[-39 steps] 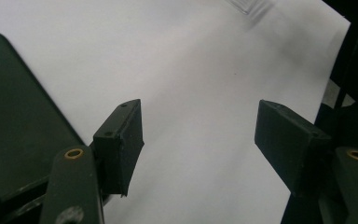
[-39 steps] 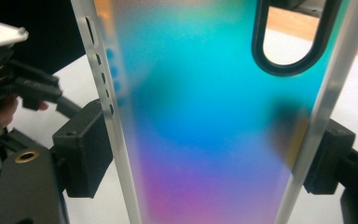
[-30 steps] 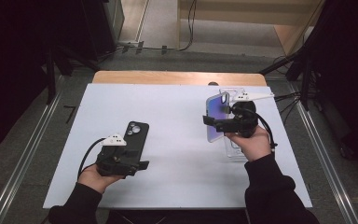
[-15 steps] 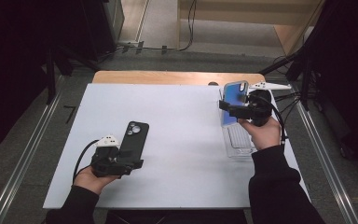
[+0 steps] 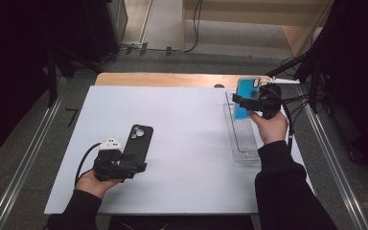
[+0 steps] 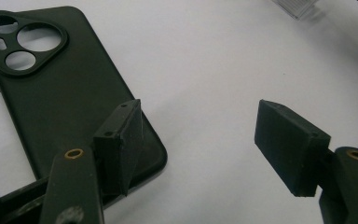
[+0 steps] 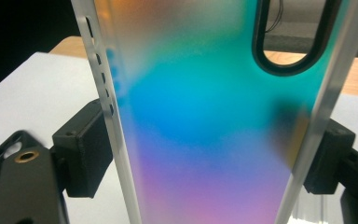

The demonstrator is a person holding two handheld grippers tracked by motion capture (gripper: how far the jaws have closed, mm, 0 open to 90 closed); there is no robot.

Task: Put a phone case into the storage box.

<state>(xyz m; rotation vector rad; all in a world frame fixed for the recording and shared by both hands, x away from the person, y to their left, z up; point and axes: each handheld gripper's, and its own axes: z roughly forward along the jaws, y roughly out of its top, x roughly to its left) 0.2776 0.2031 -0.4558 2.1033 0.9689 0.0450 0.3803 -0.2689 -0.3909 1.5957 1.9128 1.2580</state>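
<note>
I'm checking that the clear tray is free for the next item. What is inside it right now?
The clear tray looks empty along its visible length. The right gripper holds the iridescent phone case above its far end, hiding that part.

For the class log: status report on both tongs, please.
Left tongs open beside black phone case. Right tongs shut on iridescent case, above clear tray. Nothing obstructing.

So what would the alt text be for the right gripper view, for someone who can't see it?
A translucent phone case, shimmering teal to purple, stands upright, clamped at its side edges between the two black jaws of the right hand-held gripper. An oval camera cutout sits near its top, with the white table behind.
</note>
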